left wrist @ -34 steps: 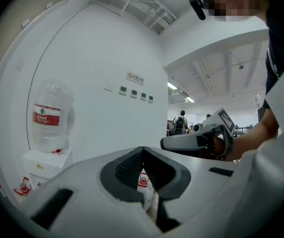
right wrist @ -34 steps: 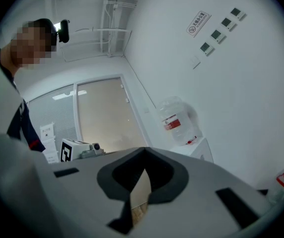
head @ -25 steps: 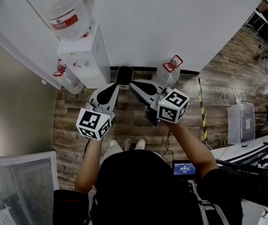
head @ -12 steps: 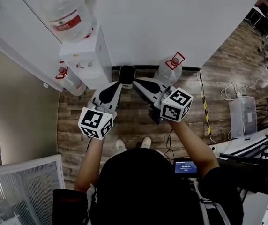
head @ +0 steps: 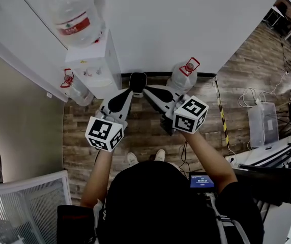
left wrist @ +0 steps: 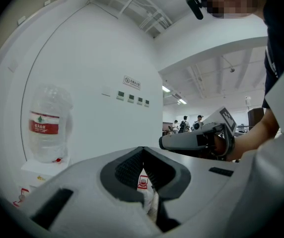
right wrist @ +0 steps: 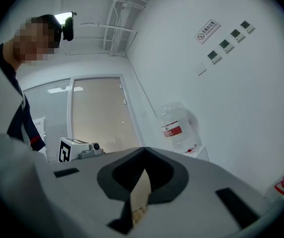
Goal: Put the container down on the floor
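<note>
Both grippers are held out level in front of the person, noses toward the smooth white wall (head: 186, 24). The left gripper (left wrist: 143, 148), a matte grey shell with textured black pads, has its jaws pinched together at the tips with nothing gripped. The right gripper (right wrist: 145, 148) is the same story: jaws fully closed, tip to tip, and empty.

And the container? The clear plastic water bottle with the red handle cap (head: 182, 77) stands on the brown wood-plank floor (head: 135, 131). It is right against the wall, just beyond the right gripper, and neither gripper touches it.

Over to the left, the boxy white water dispenser (head: 97, 60) carries a big rounded clear bottle with a red label (head: 74, 11), neck down, on top. A second red-capped clear bottle (head: 74, 87) sits low beside the dispenser.
</note>
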A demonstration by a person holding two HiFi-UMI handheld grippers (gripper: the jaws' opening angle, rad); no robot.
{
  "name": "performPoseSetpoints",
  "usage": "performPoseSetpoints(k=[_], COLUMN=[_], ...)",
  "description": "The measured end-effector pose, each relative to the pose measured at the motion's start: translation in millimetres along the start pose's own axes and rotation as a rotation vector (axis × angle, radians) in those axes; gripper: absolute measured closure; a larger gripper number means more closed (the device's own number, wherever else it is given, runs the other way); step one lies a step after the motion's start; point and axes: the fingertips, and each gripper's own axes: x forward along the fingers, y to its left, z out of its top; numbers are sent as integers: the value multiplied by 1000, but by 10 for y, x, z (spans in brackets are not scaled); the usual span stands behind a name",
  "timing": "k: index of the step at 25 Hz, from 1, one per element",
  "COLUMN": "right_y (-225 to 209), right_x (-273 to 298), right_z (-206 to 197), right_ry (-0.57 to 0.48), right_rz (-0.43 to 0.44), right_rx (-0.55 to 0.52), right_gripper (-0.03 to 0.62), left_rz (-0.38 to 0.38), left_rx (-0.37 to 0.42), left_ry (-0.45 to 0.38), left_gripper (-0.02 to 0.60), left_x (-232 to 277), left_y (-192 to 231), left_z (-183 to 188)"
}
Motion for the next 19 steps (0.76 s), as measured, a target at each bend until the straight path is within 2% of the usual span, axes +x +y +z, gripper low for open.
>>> performPoseSetpoints(k=[19], right_y=[-25], right_x=[56], right_z=[-19], right_ry=[9], right_rz=[-19], right_rx=[-17], right_gripper=[565], left_rz=[-4], left_rx=[8], left_ry=[-19], left_gripper=[565], left_x=[31], left_y=[4], left_z=[51])
